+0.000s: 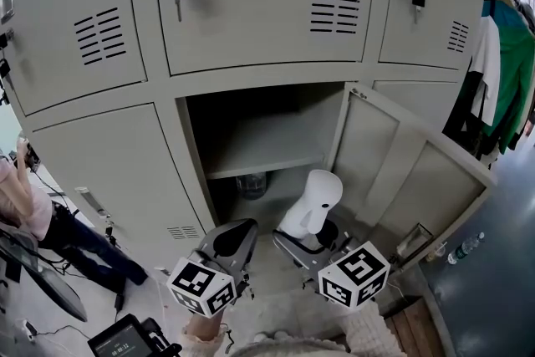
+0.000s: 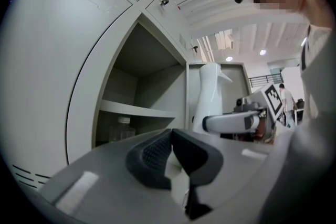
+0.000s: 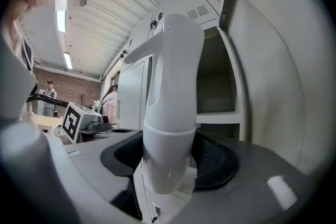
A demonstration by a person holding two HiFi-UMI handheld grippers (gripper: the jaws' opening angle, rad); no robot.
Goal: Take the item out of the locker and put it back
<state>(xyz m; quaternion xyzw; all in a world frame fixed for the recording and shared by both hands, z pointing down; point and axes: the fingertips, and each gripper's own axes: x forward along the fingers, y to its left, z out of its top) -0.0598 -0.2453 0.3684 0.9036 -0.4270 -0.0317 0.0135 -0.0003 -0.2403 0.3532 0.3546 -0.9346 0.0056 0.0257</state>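
- Right hand-held gripper [image 3: 168, 157]: jaws held fairly wide, pads pressed on either side of the white bottle [image 3: 170, 86], low on its body. Grip looks firm.
- Bottle attitude: long axis upright, spout end on top and leaning toward the left of the right gripper view.
- Bottle location, head view: lower centre of frame [image 1: 311, 201], at the mouth of the open locker [image 1: 192, 155] compartment, below the shelf [image 1: 263, 150]. Cannot tell whether its base is past the sill.
- Door [image 1: 401, 171] swung open to the right of the bottle, apart from it.
- Clear jar [image 1: 251, 184] sits deep in the lower space, up and left of the bottle; the two are apart.
- Left hand-held gripper [image 2: 170, 157]: jaws together, nothing between them; lower left of the bottle in the head view [image 1: 230, 240], not touching it.
- Key relation (judgement): the compartment lies straight ahead of the right gripper, which is the nearer one. The next move is in or out along that line, bottle kept upright under the shelf edge.
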